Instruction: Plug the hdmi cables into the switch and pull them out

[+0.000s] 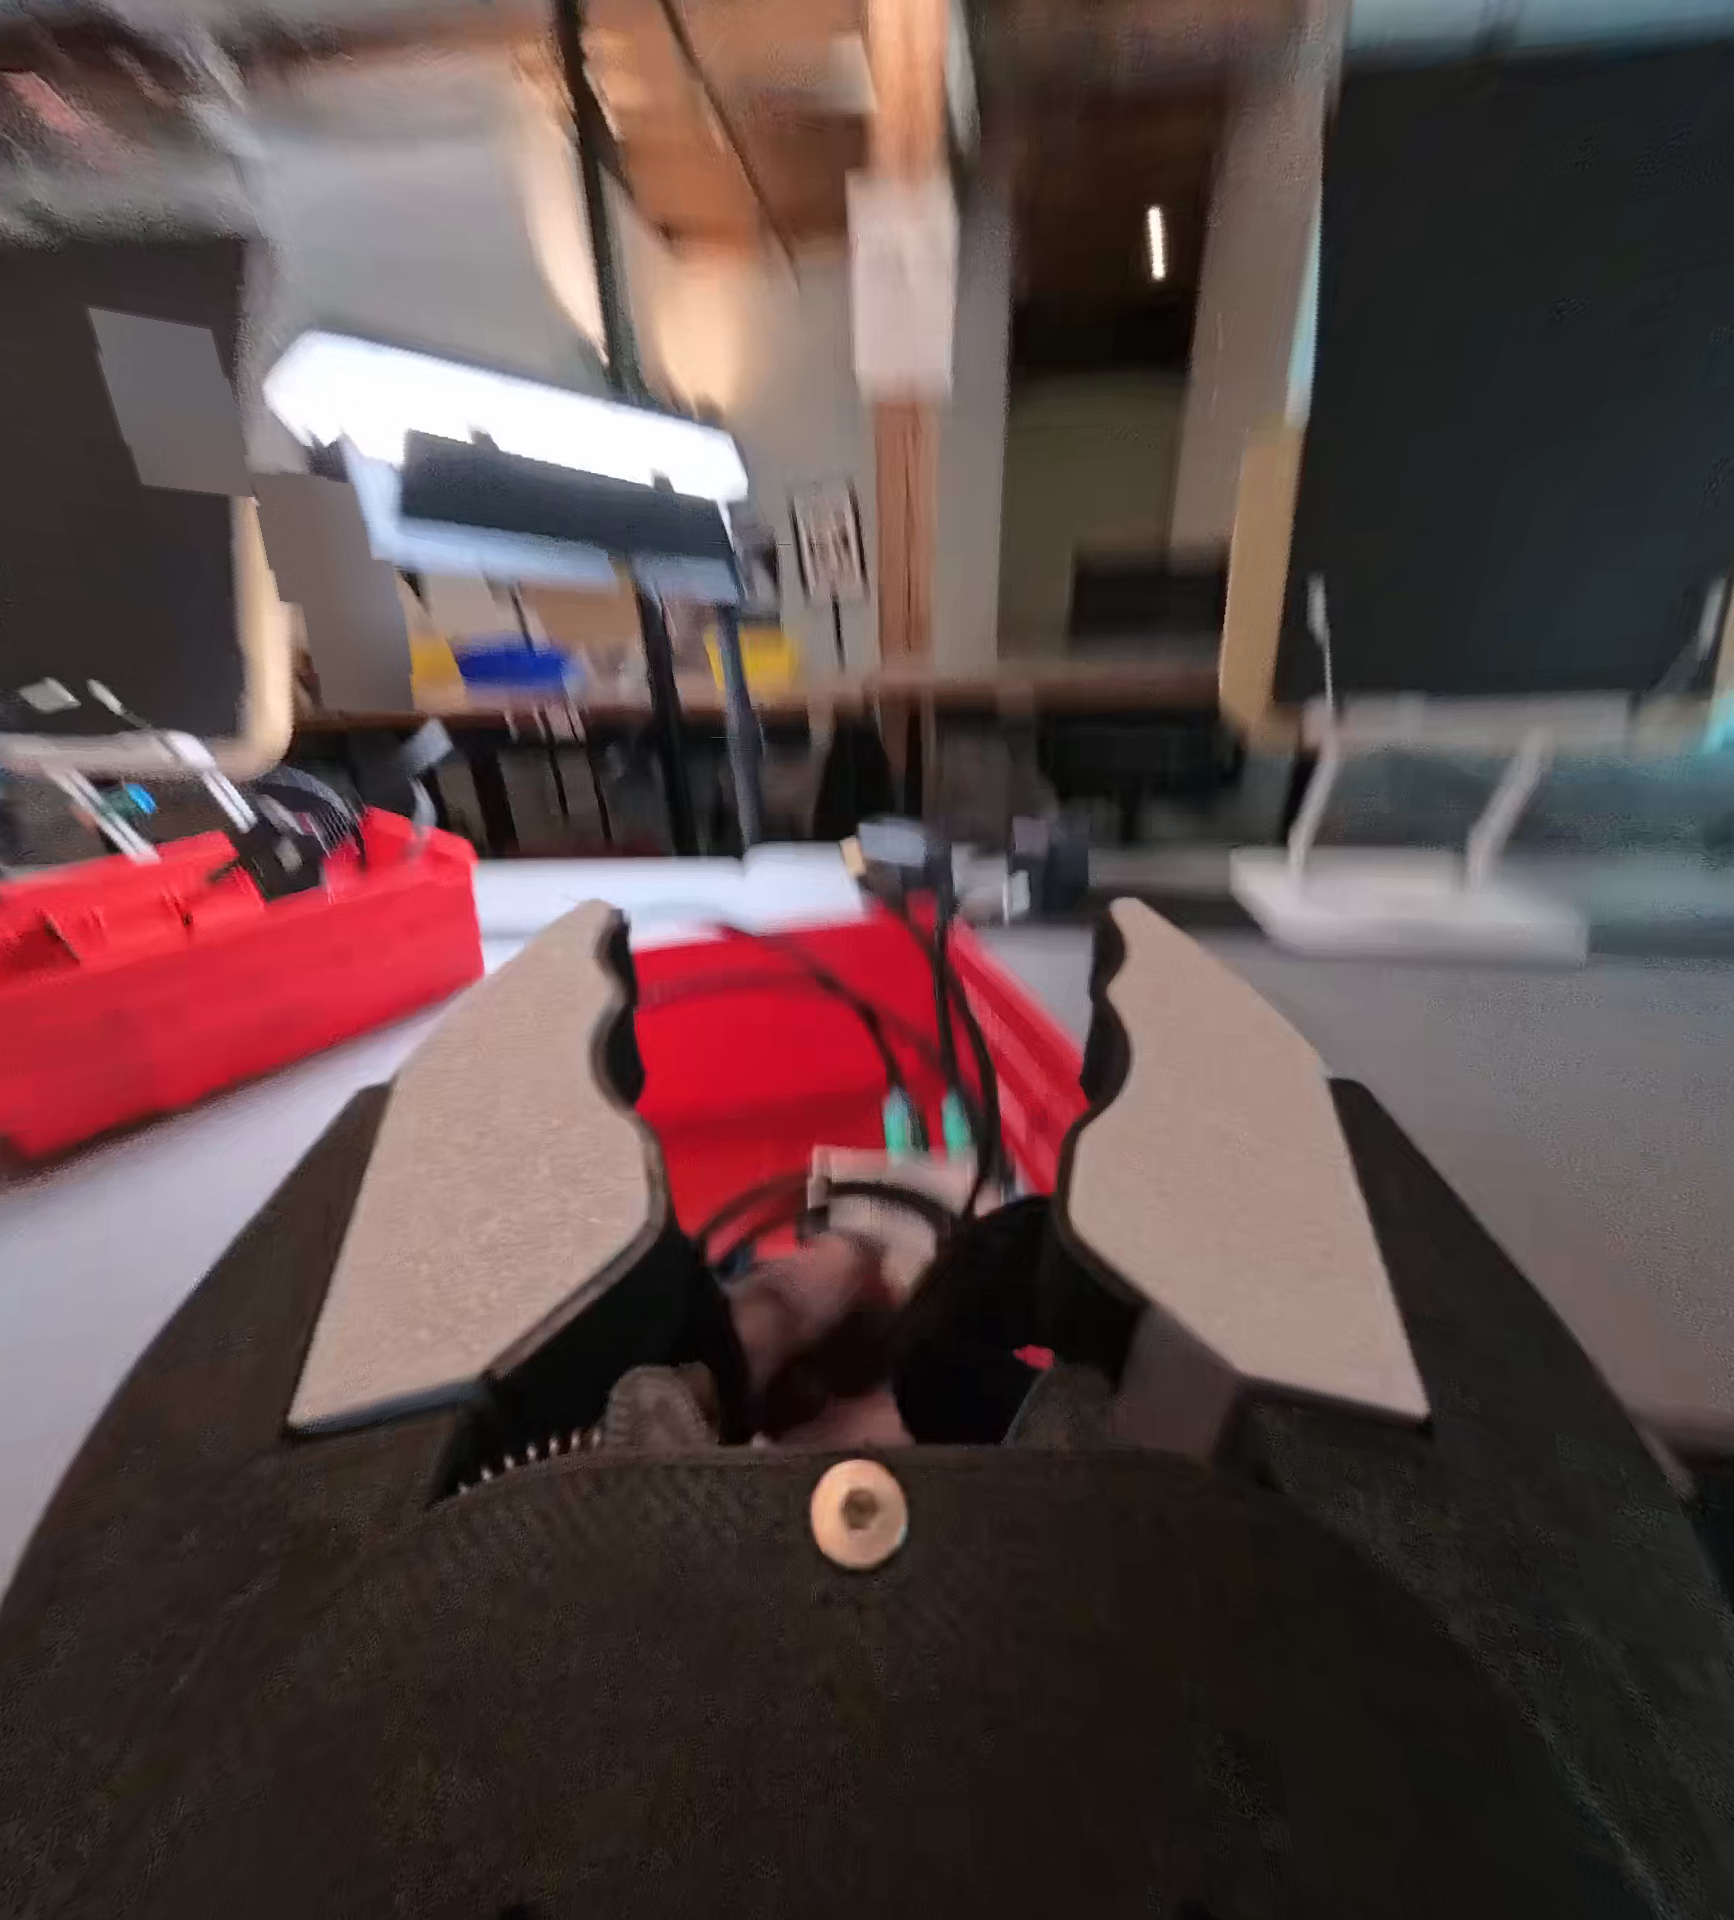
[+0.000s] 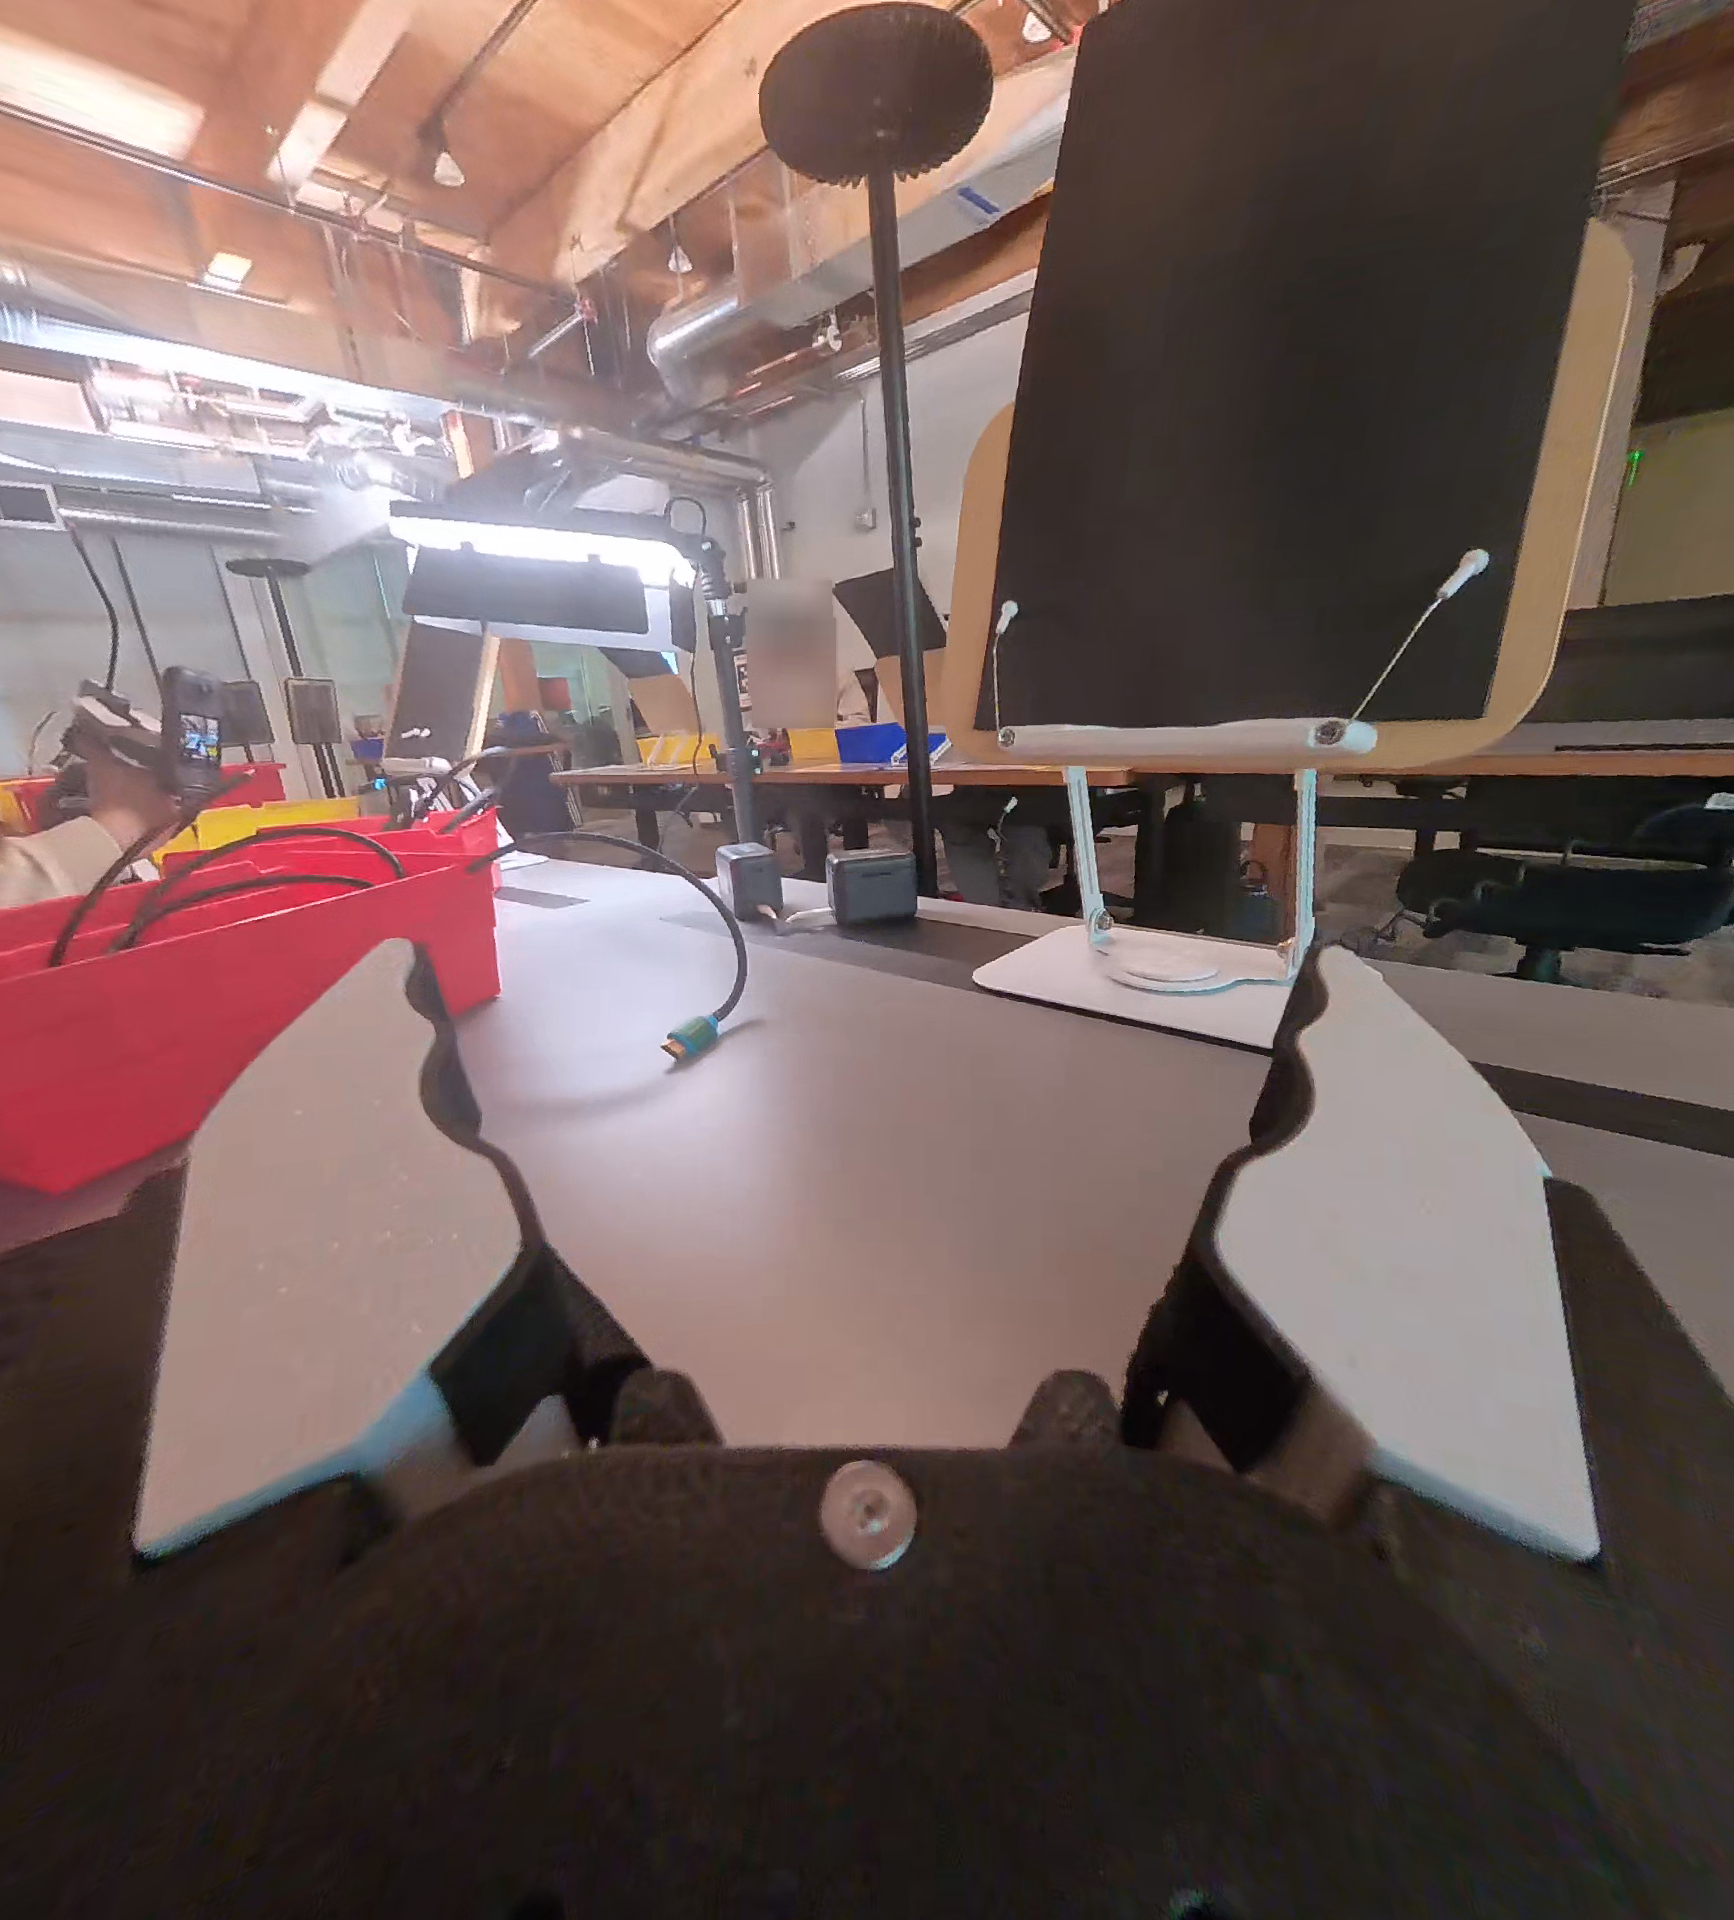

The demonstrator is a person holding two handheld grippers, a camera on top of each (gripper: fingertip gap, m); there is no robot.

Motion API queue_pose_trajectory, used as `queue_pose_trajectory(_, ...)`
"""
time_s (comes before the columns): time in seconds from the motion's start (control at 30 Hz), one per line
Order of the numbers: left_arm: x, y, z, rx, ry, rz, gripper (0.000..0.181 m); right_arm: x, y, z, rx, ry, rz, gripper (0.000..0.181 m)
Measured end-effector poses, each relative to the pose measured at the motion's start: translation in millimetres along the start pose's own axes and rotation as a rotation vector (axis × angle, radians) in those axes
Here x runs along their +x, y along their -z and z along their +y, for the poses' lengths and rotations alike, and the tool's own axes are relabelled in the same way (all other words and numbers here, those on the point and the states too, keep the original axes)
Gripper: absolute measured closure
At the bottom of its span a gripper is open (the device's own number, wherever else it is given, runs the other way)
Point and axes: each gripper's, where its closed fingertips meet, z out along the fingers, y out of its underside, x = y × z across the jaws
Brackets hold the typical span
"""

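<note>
- The left gripper [image 1: 861,971] stood spread and empty above a red plastic bin [image 1: 738,1049] holding a small white switch [image 1: 884,1184] with teal-plugged black cables [image 1: 930,997].
- The right gripper [image 2: 868,1023] stood spread and empty; one teal-tipped black HDMI cable [image 2: 692,1034] lay loose on the grey table [image 2: 894,1195].

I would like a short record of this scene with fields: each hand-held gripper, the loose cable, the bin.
left hand-held gripper: open, over a red bin holding cables; view blurred
right hand-held gripper: open, empty, above the grey table
loose cable: lies on the table, teal plug unplugged, ahead of the right gripper
switch: cannot tell
</note>
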Motion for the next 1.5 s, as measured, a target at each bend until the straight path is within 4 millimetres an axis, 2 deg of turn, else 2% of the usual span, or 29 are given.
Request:
queue_pose_trajectory(0.03,7.4,-2.7,23.2,-0.137,-0.047,0.045,0.108,0.1,1.2,-2.2,0.008,0.003,0.002,0.035)
queue_pose_trajectory(0.1,20.2,-0.8,61.5,-0.373,-0.089,0.113,0.110,1.1,2.9,-5.7,0.022,0.014,0.011,0.036)
queue_pose_trajectory(0.2,35.6,5.0,99.3,-0.613,-0.143,0.191,0.109,-2.9,2.3,-2.1,0.002,0.000,-0.013,0.036)
queue_pose_trajectory(0.27,32.2,-2.6,112.7,-0.670,-0.252,0.147,0.104,-9.0,1.1,3.8,-0.035,0.004,-0.042,0.036)
queue_pose_trajectory(0.37,60.2,-19.7,114.5,-0.696,-0.254,0.207,0.100,-13.5,3.5,4.9,-0.075,0.084,-0.044,0.036)
queue_pose_trajectory(0.4,61.6,-24.2,111.3,-0.719,-0.249,0.158,0.109,-9.4,7.7,-0.8,-0.069,0.127,-0.006,0.038)
queue_pose_trajectory(0.47,63.7,-31.1,102.1,-0.726,-0.235,0.057,0.109,4.5,27.5,-25.0,-0.026,0.182,0.151,0.046)
queue_pose_trajectory(0.5,67.2,-31.2,98.1,-0.727,-0.237,0.037,0.111,10.7,44.3,-40.8,0.012,0.205,0.246,0.050)
queue_pose_trajectory(0.57,74.1,-25.2,90.4,-0.730,-0.277,0.032,0.111,25.6,89.6,-67.9,0.083,0.271,0.459,0.067)
queue_pose_trajectory(0.63,87.3,-22.9,76.5,-0.669,-0.278,0.076,0.111,48.1,142.5,-77.2,0.067,0.322,0.691,0.093)
queue_pose_trajectory(0.7,110.6,-25.6,62.8,-0.584,-0.216,0.182,0.111,68.1,173.6,-59.6,-0.103,0.339,0.760,0.108)
queue_pose_trajectory(0.73,117.6,-28.6,62.0,-0.572,-0.199,0.203,0.111,81.4,183.6,-42.8,-0.220,0.313,0.781,0.106)
queue_pose_trajectory(0.77,119.5,-31.9,69.3,-0.602,-0.206,0.195,0.111,92.2,190.1,-21.5,-0.356,0.266,0.778,0.098)
queue_pose_trajectory(0.83,122.6,-34.7,102.5,-0.742,-0.239,0.193,0.111,102.7,200.1,19.4,-0.606,0.174,0.760,0.095)
queue_pose_trajectory(0.87,126.1,-34.2,121.1,-0.809,-0.244,0.206,0.111,108.6,205.5,31.2,-0.677,0.179,0.781,0.097)
queue_pose_trajectory(0.9,127.0,-32.9,138.1,-0.858,-0.258,0.202,0.113,115.1,211.8,38.8,-0.728,0.223,0.811,0.114)
queue_pose_trajectory(0.93,119.6,-32.7,148.9,-0.874,-0.306,0.147,0.118,119.6,217.9,44.5,-0.775,0.281,0.830,0.144)
queue_pose_trajectory(0.97,107.8,-32.7,151.5,-0.854,-0.376,0.065,0.143,119.8,219.1,47.6,-0.795,0.320,0.821,0.165)
queue_pose_trajectory(1.0,101.6,-30.6,150.5,-0.825,-0.426,0.019,0.165,120.8,219.9,46.4,-0.790,0.333,0.834,0.165)
queue_pose_trajectory(1.17,102.3,-8.7,148.0,-0.710,-0.436,0.038,0.173,119.7,218.2,45.6,-0.768,0.317,0.877,0.169)
queue_pose_trajectory(1.23,103.5,-2.7,147.2,-0.668,-0.330,0.052,0.175,117.3,219.3,44.2,-0.757,0.323,0.887,0.171)
queue_pose_trajectory(1.3,103.0,-0.6,146.9,-0.632,-0.262,0.037,0.176,115.8,221.6,41.7,-0.726,0.308,0.863,0.173)
queue_pose_trajectory(1.4,104.9,-1.1,147.0,-0.602,-0.338,0.005,0.175,115.3,229.8,40.4,-0.734,0.251,0.802,0.173)
queue_pose_trajectory(1.5,115.0,-0.6,146.6,-0.587,-0.348,0.071,0.175,114.2,234.7,40.2,-0.743,0.248,0.757,0.174)
